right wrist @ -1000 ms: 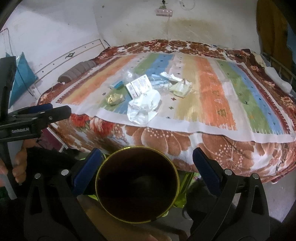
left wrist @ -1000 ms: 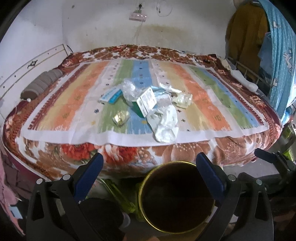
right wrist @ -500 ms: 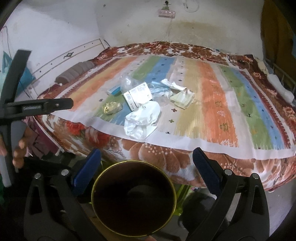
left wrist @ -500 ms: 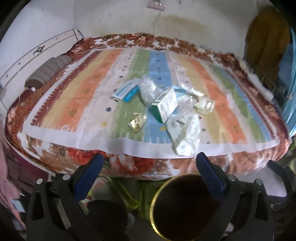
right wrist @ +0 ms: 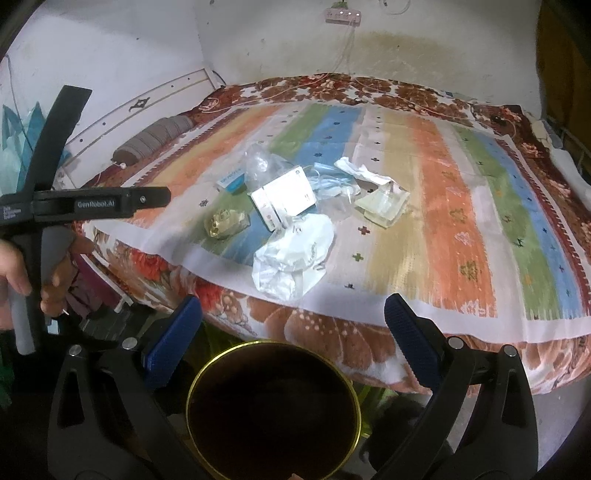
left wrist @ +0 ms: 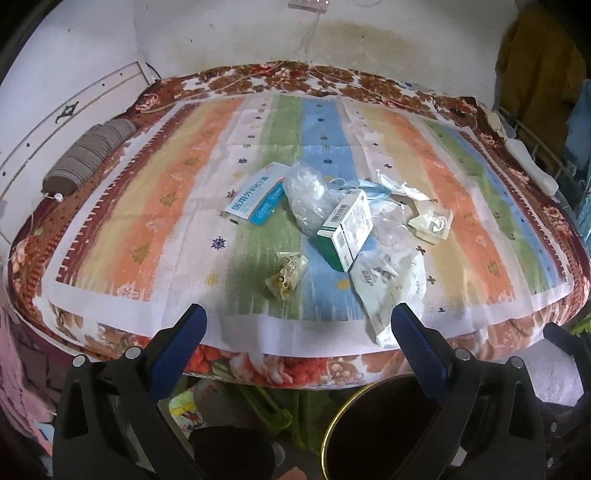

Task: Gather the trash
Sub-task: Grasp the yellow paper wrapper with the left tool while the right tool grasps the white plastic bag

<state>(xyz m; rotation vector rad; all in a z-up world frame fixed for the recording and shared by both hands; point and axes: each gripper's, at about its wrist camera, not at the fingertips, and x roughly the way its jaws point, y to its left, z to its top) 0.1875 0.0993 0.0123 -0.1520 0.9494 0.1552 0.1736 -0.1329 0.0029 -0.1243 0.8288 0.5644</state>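
Observation:
A pile of trash lies on the striped bed cover: a green and white carton, a blue and white box, clear plastic, a small gold wrapper, a crumpled white bag and a yellowish packet. A dark bin with a gold rim stands on the floor before the bed. My left gripper is open and empty at the bed's near edge. My right gripper is open and empty above the bin. The trash shows in the right wrist view too, around the carton.
A grey bolster lies at the bed's left side. Hanging clothes are at the right. A white wall with a power strip is behind. The left gripper's body crosses the right wrist view at left.
Both grippers have moved up and forward toward the bed, so the trash pile looks closer. The left gripper shifted left of the bin. Both stayed open.

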